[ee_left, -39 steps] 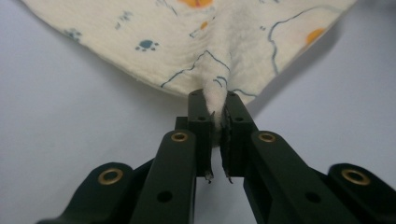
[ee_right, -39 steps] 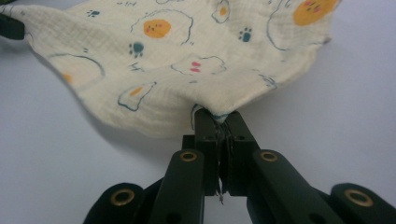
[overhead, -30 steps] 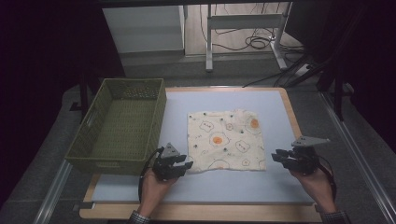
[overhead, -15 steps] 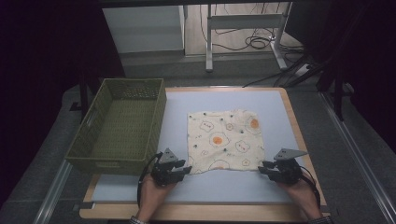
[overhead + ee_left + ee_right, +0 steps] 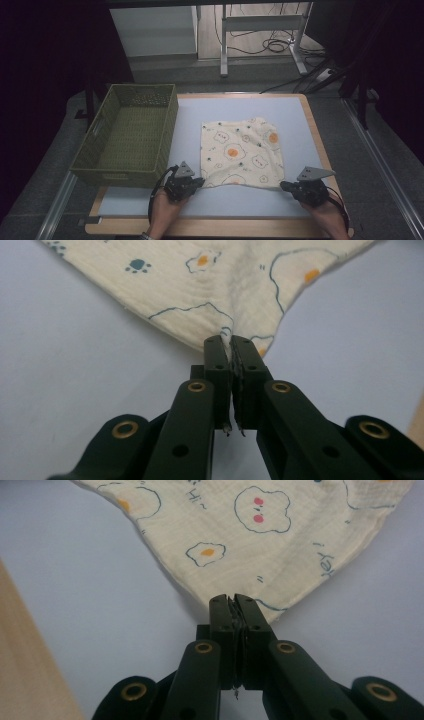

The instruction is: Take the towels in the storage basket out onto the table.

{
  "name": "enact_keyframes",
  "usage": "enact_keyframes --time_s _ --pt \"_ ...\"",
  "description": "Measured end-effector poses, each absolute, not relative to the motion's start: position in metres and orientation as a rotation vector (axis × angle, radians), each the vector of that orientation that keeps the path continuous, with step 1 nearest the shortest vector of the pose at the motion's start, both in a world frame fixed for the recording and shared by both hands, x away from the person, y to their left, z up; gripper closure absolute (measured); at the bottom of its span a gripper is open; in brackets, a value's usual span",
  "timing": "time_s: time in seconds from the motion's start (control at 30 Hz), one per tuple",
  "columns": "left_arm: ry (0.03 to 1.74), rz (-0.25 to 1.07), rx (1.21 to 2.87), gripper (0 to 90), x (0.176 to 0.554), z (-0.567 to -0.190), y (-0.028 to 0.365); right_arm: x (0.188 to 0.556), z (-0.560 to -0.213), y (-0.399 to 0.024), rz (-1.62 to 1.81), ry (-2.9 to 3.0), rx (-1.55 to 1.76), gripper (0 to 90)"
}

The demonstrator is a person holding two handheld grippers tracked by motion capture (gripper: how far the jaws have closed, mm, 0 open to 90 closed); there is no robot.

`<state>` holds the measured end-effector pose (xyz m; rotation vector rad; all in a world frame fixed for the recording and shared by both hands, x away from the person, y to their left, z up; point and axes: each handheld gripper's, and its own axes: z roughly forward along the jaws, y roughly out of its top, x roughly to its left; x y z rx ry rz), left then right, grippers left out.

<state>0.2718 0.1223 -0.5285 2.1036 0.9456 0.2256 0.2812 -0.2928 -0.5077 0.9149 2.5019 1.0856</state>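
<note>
Cloth [image 5: 242, 152] lies flat on the pale blue-grey table top [image 5: 300, 115], right of centre, its near edge toward the person. It is a roughly square piece of cream fabric with a fine crinkled weave, printed with fried-egg shapes, paw marks and outlined cloud faces.

At far left of the high view, a green woven basket [image 5: 90, 155] stands on the table, rectangular and open-topped with a slotted handle in its near wall, just beside the cloth's left edge but apart from it.

The left gripper [image 5: 200, 181] sits at the cloth's near left corner. Its jaws have just been closing; in the left gripper view the black pads [image 5: 220, 365] stand together with the cloth corner [image 5: 227, 337] pinched between them, the fabric puckering into a ridge above the grip.

The right gripper [image 5: 284, 186] sits at the near right corner. Its jaws have also just been closing, and the right gripper view shows them clamped on that corner [image 5: 235, 600], with a thin edge of fabric between the pads.

The table has a light wooden border [image 5: 320, 145]. Beyond it, grey floor, metal table legs [image 5: 223, 40] and loose cables [image 5: 272, 46] occupy a dim room.
</note>
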Motion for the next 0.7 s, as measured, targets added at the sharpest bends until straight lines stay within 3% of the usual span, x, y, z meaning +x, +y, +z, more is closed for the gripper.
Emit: enact_keyframes --time_s 0.33,0.5,0.7 --pt "0.966 0.193 2.09 85.3 0.24 -0.528 0.143 0.256 -0.514 -0.287 1.145 2.579 0.909 85.7" --pt "0.973 0.286 2.058 59.2 0.244 -0.519 0.143 0.257 -0.504 -0.289 1.173 2.529 0.901 75.4" --pt "0.959 0.315 2.07 41.6 0.268 -0.52 0.123 0.281 -0.5 -0.295 1.152 2.473 0.948 66.6"
